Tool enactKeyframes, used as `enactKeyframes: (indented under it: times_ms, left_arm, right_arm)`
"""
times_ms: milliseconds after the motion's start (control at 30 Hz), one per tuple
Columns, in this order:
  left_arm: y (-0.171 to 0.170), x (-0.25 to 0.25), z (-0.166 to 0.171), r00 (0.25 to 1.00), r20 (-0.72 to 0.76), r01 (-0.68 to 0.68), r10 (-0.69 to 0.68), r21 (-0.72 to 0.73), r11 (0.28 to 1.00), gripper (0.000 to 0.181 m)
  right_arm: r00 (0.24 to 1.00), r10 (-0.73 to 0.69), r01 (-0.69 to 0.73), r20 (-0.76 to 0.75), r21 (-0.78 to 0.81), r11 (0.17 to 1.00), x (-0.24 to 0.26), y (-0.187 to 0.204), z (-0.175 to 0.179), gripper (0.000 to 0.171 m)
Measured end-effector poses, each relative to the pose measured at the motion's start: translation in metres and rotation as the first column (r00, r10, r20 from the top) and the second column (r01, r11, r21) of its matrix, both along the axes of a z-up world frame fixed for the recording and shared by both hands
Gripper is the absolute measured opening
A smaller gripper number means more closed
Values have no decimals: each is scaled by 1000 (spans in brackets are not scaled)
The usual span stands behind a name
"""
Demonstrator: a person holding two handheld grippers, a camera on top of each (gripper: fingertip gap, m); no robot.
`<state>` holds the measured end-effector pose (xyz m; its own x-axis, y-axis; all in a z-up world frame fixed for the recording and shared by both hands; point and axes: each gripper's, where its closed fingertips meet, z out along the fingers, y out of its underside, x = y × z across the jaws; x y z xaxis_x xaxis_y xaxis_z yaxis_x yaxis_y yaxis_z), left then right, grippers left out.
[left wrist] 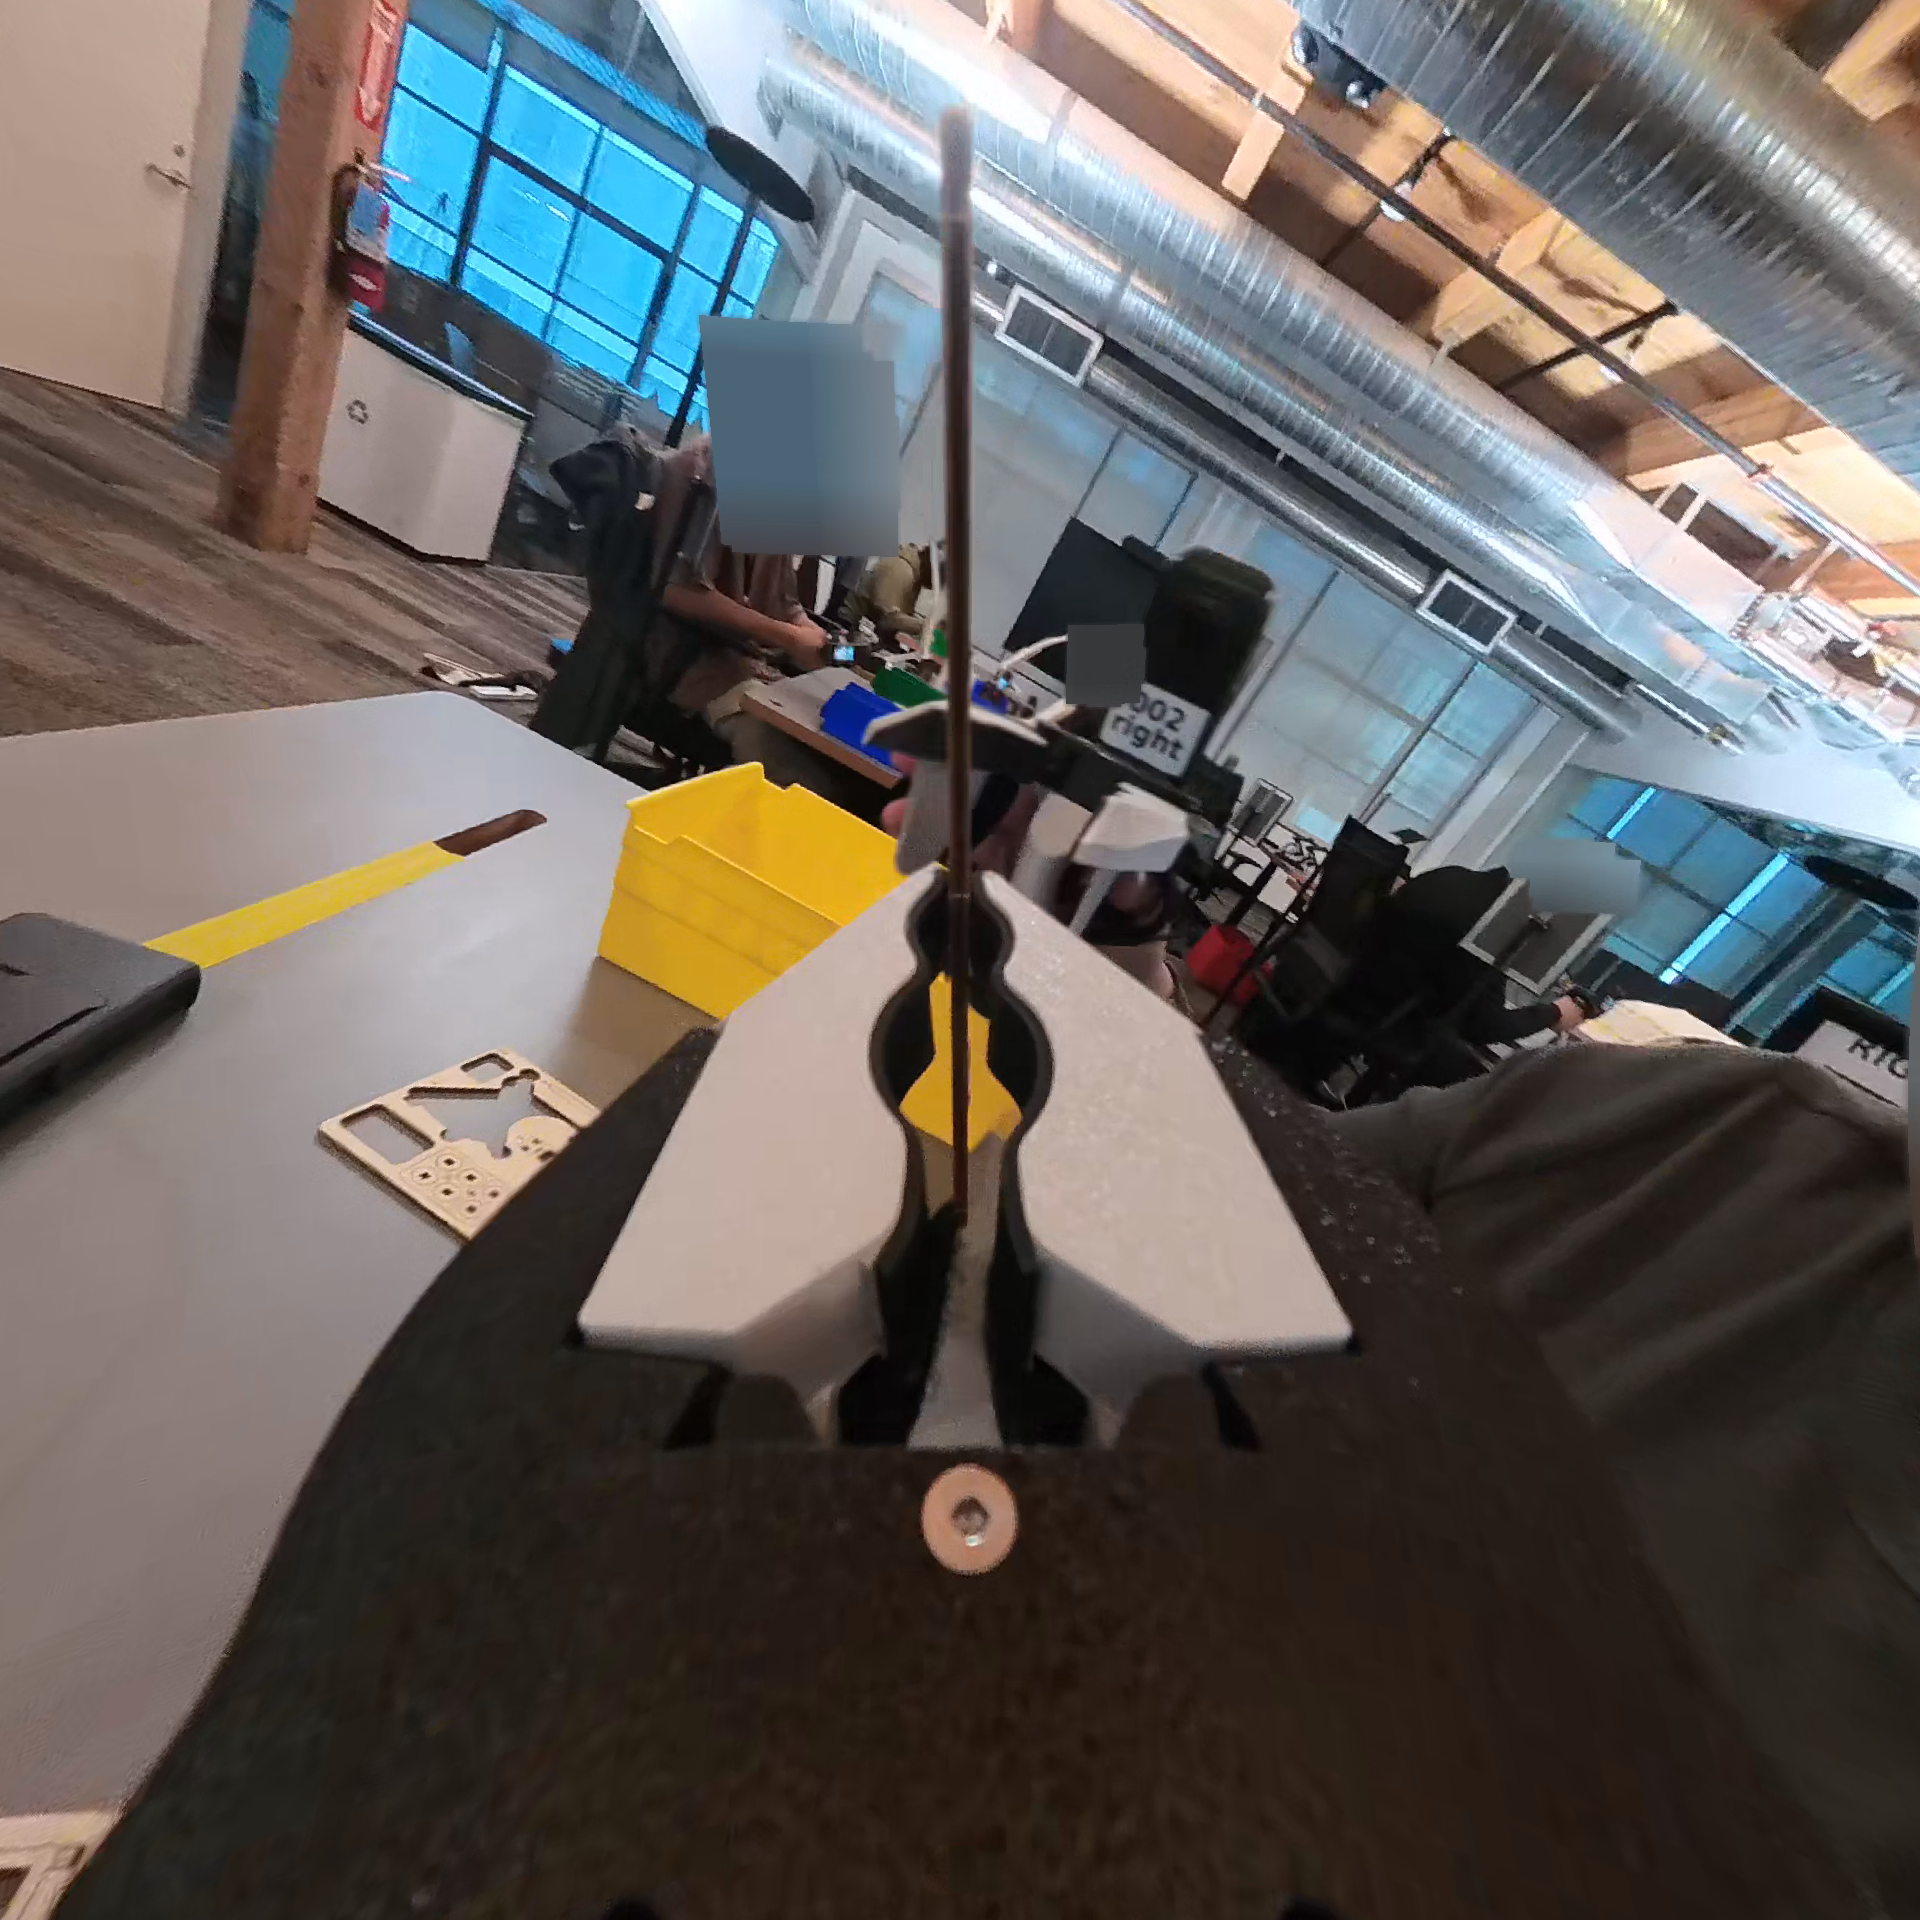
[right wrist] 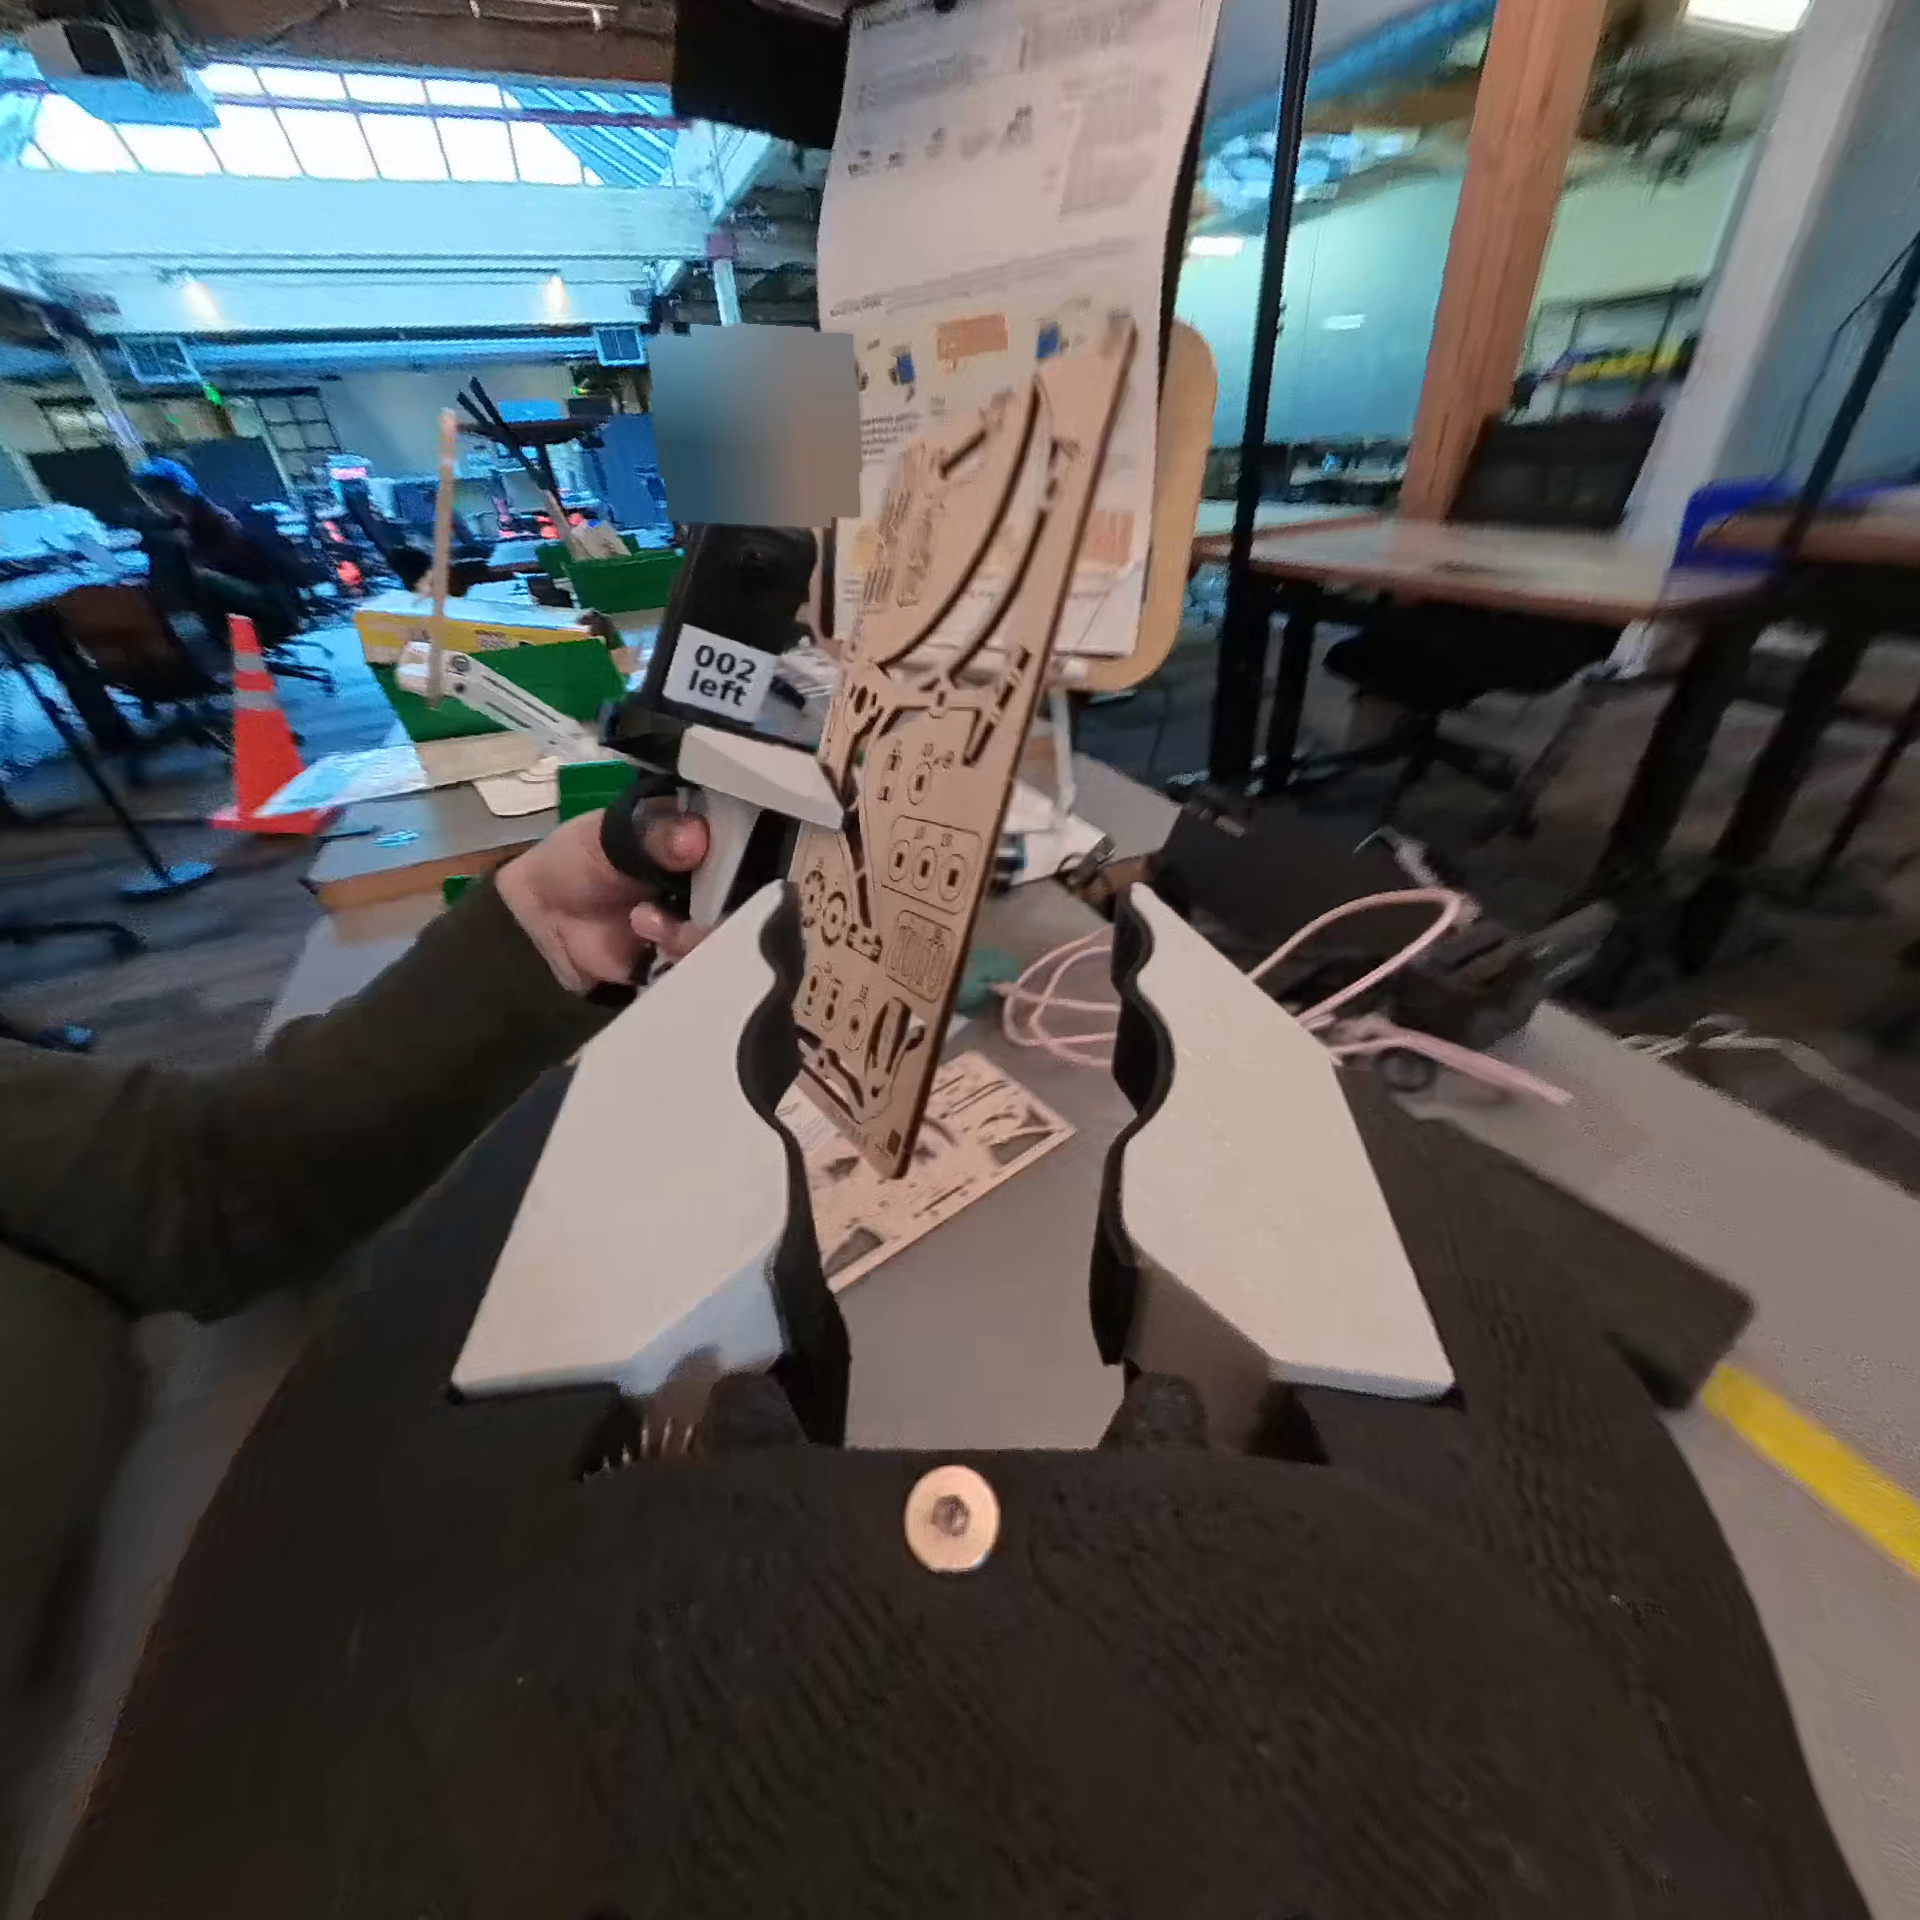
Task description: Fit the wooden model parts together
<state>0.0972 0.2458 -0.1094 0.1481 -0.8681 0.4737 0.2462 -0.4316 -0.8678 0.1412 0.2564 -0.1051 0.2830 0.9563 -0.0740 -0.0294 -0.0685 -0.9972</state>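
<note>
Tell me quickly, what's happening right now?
Left gripper shut on laser-cut wooden parts sheet, held upright. Right gripper open, empty, facing it. Nothing between them.

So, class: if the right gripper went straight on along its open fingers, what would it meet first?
Most likely the upright wooden parts sheet that the left gripper clamps. Its lower end hangs just beyond the right gripper, slightly left of centre between the fingers. Depth is unclear, so it might slip past on the right.
</note>
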Motion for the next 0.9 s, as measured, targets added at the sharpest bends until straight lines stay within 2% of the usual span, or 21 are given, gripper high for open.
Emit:
enactKeyframes:
  times_ms: [133, 267, 333, 367, 433, 467, 533, 600, 733, 900]
  left_arm:
    - [-8, 9, -3, 998, -23, 51, -51, 10, 999, 0]
    - [-13, 17, -6, 996, -44, 85, -84, 20, 996, 0]
    - [-12, 17, -6, 996, -40, 77, -76, 7, 997, 1]
    - [-10, 17, -6, 997, -42, 67, -67, -2, 998, 7]
    - [-10, 15, -2, 998, -11, 67, -67, -4, 998, 29]
    - [-11, 14, 1, 997, 9, 74, -74, 4, 997, 30]
    - [-12, 12, 3, 997, 23, 75, -76, 34, 997, 21]
    - [-11, 11, 2, 998, 13, 63, -64, 69, 996, 0]
    - [-8, 12, 0, 999, -20, 27, -25, 99, 995, 0]
    - [-5, 20, -15, 994, -111, 26, -18, 71, 997, 0]
  right_arm:
    - [995, 96, -96, -6, -101, 990, -12, -7, -12, 39]
    - [978, 197, -204, -63, -143, 968, -19, -18, -11, 8]
    - [969, 232, -244, -84, -167, 955, -18, -21, -10, 4]
    - [964, 247, -260, -95, -175, 950, -17, -22, -10, 1]
    - [965, 244, -258, -95, -182, 949, -15, -20, -11, 1]
    - [964, 248, -263, -97, -190, 946, -14, -19, -11, 1]
    - [955, 266, -289, -132, -210, 934, -13, -20, -9, 1]
    - [941, 289, -325, -177, -237, 915, -11, -21, -6, 1]
    - [956, 238, -275, -173, -232, 933, -11, -11, -9, 4]
    - [989, 110, -126, -101, -159, 979, -11, 0, -8, 52]
